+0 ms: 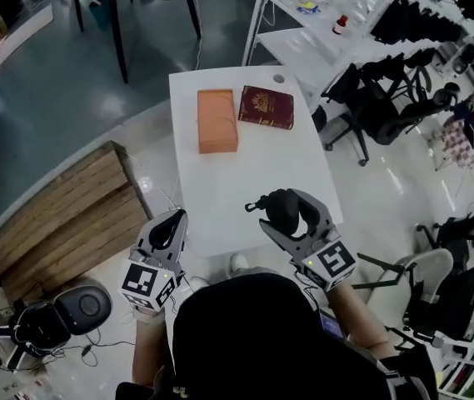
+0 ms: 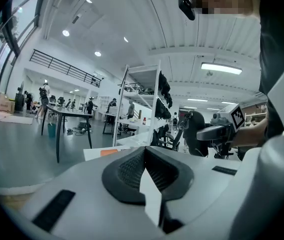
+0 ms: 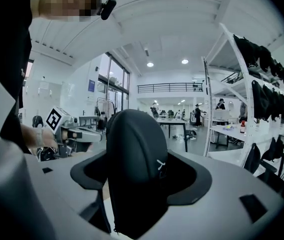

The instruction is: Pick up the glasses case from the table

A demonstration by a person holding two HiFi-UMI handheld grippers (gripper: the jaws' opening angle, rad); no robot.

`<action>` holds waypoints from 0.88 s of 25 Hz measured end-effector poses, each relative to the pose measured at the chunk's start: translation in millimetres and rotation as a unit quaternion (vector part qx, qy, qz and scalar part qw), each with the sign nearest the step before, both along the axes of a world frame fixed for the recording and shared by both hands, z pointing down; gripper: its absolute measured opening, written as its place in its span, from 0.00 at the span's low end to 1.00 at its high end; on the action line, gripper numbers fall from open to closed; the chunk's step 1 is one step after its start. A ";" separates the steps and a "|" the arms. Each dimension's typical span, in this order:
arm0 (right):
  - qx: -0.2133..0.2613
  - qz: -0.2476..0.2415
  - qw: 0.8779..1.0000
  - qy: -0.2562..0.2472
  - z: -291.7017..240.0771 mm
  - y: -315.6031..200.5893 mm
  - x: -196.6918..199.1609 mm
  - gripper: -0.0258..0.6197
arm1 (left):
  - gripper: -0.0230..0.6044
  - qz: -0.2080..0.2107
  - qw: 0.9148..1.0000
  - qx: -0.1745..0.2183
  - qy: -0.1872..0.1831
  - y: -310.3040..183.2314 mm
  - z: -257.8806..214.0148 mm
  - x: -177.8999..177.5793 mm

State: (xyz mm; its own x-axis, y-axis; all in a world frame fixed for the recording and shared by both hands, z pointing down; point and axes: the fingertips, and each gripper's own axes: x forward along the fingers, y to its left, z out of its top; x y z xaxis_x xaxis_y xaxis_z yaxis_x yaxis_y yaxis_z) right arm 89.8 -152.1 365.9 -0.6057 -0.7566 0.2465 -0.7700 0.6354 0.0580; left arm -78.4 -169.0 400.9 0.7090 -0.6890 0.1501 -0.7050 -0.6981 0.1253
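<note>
Black glasses case (image 1: 282, 205) sits clamped between the jaws of the right gripper (image 1: 286, 215) over the near edge of the white table (image 1: 245, 173), towards its right corner. In the right gripper view the case (image 3: 134, 169) stands on end, with both pads pressed on its broad sides. Probably gripped across the narrow width so the hard shell cannot slip. The camera looks level across the room, so the gripper seems tipped up and the case looks lifted. How far it clears the tabletop cannot be judged.

Left gripper (image 1: 172, 222) hovers at the near left corner with its jaws together and nothing between them. It seems parked out of the way, since one gripper is enough for this pick.

At the far edge lie an orange box (image 1: 217, 120) and a dark red book (image 1: 266, 107), side by side and well apart from the case. Neither is involved.
</note>
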 end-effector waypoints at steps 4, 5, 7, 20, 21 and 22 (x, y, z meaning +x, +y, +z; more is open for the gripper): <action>0.000 0.006 1.000 0.000 2.7 11.3 3.2 0.60 | 0.06 0.010 1.000 0.000 0.000 3.6 -0.8 5.6; -0.001 0.007 1.000 0.000 4.3 13.2 3.7 0.60 | 0.06 0.013 1.000 0.001 0.000 3.9 -0.6 7.0; -0.002 0.007 1.000 -0.001 7.4 16.8 4.0 0.60 | 0.06 0.015 1.000 -0.001 0.002 4.1 1.0 9.1; -0.017 0.017 1.000 -0.015 17.0 29.8 12.9 0.60 | 0.06 0.017 1.000 -0.014 -0.002 19.3 5.8 16.8; -0.019 0.019 1.000 -0.016 18.0 30.3 13.7 0.60 | 0.06 0.017 1.000 -0.014 -0.003 20.8 6.0 16.8; -0.020 0.021 0.999 -0.017 19.0 30.6 14.5 0.60 | 0.06 0.016 1.000 -0.015 -0.004 22.0 6.3 16.2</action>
State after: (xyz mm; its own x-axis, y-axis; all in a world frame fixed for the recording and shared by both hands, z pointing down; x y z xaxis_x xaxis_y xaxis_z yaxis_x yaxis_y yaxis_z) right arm 104.3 -121.6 385.0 -0.5818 -0.7715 0.2574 -0.7974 0.6034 0.0062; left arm -62.1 -147.0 407.2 0.7298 -0.6608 0.1754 -0.6829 -0.7169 0.1406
